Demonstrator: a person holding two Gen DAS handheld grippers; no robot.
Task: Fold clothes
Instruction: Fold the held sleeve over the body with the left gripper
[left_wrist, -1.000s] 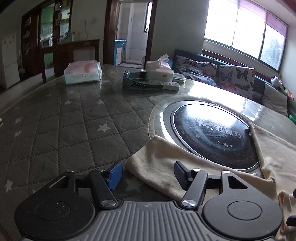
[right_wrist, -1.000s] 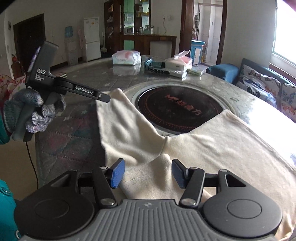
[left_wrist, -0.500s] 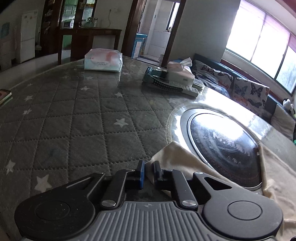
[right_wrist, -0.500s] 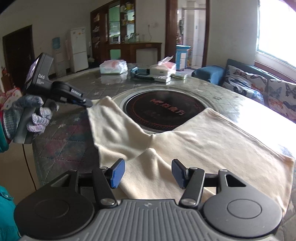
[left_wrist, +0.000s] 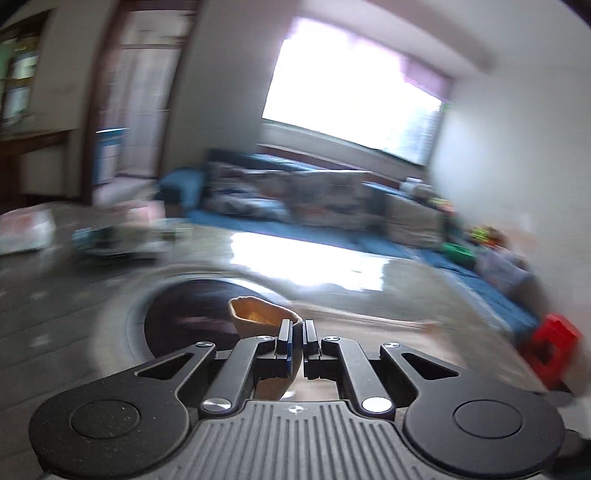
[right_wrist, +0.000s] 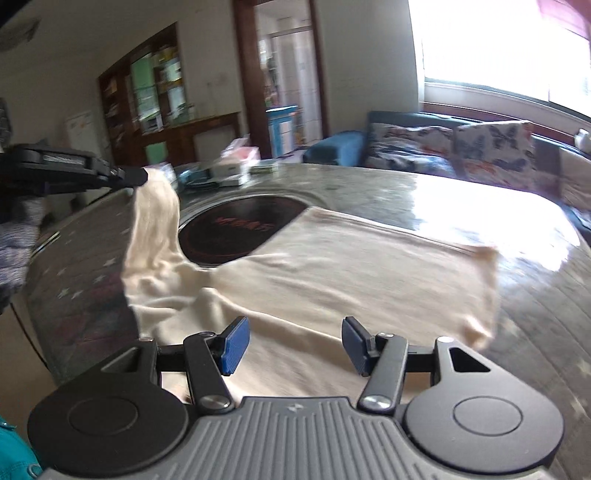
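Left wrist view: left gripper (left_wrist: 297, 341) clenched on cloth corner (left_wrist: 258, 317), now lifted from table (right_wrist: 369, 188).
Right gripper (right_wrist: 291, 341): spread apart, grasping nothing.
Meaning: fold has begun.

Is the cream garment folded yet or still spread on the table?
Mostly spread. The garment lies flat on the table; only one end is lifted, pinched in the shut left tool. The right tool is open above it.
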